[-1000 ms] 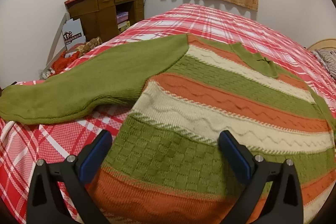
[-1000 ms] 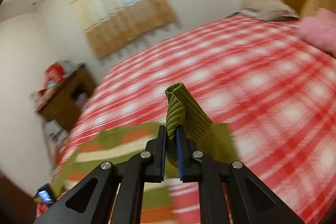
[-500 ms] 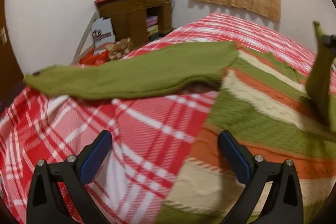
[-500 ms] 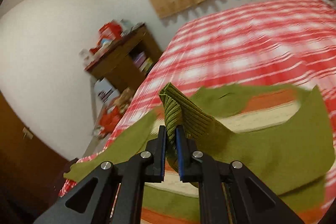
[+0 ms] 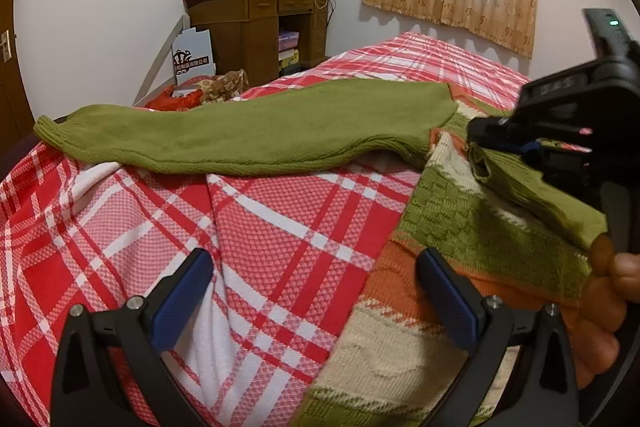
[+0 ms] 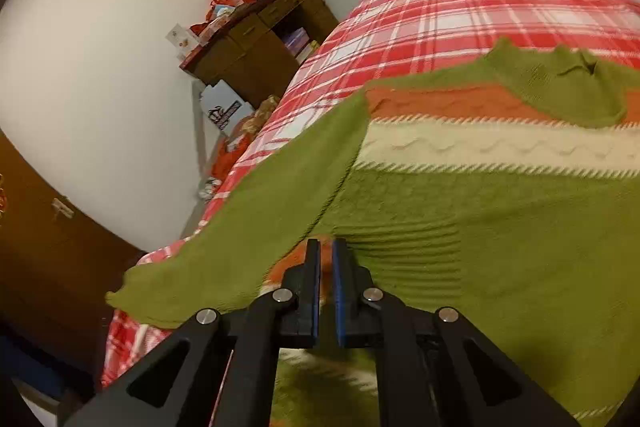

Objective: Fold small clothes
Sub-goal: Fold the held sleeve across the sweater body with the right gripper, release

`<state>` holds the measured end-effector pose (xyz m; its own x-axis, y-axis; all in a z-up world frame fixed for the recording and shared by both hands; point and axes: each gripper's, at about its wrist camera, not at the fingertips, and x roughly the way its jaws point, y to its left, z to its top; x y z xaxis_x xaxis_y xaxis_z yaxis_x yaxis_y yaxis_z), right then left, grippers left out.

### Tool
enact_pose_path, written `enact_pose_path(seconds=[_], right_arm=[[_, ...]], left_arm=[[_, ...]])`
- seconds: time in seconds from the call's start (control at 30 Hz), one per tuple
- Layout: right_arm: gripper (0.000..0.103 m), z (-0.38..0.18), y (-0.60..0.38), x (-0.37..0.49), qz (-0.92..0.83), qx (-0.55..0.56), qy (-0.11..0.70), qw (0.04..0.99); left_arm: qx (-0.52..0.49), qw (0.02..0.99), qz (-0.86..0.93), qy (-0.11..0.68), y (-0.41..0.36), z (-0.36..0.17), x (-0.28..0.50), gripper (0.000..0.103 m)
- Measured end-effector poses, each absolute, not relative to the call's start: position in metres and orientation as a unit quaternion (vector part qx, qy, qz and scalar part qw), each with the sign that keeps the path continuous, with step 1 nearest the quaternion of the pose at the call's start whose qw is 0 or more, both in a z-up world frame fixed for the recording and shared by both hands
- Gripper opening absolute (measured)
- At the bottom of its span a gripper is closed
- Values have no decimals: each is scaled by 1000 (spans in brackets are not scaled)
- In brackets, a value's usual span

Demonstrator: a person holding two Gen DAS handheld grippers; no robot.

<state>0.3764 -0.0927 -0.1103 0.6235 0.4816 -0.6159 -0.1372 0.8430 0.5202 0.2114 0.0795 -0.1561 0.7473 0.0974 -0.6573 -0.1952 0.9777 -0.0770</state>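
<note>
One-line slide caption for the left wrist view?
Open left gripper above plaid bed; right gripper lays sleeve across sweater.

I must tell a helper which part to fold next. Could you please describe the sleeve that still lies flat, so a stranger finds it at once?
Start at the bed with the red and white checked cover. On it lies a striped sweater; its plain green sleeve stretches flat toward the brown desk. Unlike the other sleeve, gripped by the right gripper, nothing holds it.
</note>
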Motion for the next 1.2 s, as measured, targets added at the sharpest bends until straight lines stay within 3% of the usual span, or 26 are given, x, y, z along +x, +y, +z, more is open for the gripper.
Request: enact_pose_path(seconds=[0.07, 0.13, 0.2, 0.23, 0.33, 0.43, 0.5, 0.53, 0.6, 0.63, 0.83, 1.03, 1.13, 1.17, 1.2], right_arm=[[7, -96, -97, 365, 151, 185, 380, 894], [20, -88, -98, 358, 140, 150, 375, 904], [84, -88, -95, 355, 148, 130, 380, 904], [89, -90, -93, 354, 144, 121, 380, 906], [89, -102, -82, 361, 143, 95, 408, 897], [75, -121, -65, 369, 118, 42, 434, 892], [54, -121, -57, 368, 103, -10, 422, 901], [48, -120, -60, 368, 104, -7, 422, 900], [13, -116, -72, 371, 110, 22, 428, 897], [6, -112, -79, 373, 120, 50, 432, 893], [6, -88, -84, 374, 131, 125, 393, 901], [10, -126, -68, 398, 161, 180, 420, 875], [37, -123, -71, 393, 188, 203, 412, 868], [55, -117, -73, 391, 196, 206, 417, 863], [61, -108, -75, 386, 198, 201, 412, 867]], left_arm=[[-70, 932, 79, 346, 80, -157, 211, 103], [-71, 932, 80, 345, 81, -157, 211, 103], [-70, 933, 82, 344, 80, -157, 210, 103], [-70, 933, 83, 344, 80, -157, 209, 103], [-71, 933, 82, 343, 81, -157, 209, 103], [-69, 933, 83, 344, 82, -157, 209, 103], [-70, 933, 83, 343, 82, -157, 208, 103], [-70, 933, 83, 343, 81, -157, 208, 103], [-69, 933, 83, 342, 82, -157, 207, 103], [-69, 933, 83, 342, 81, -157, 207, 103], [-70, 934, 83, 341, 81, -156, 205, 103], [-70, 934, 83, 342, 80, -156, 206, 103], [-71, 934, 83, 341, 81, -156, 206, 103], [-73, 934, 82, 340, 82, -156, 206, 103], [-73, 934, 82, 340, 82, -156, 206, 103]])
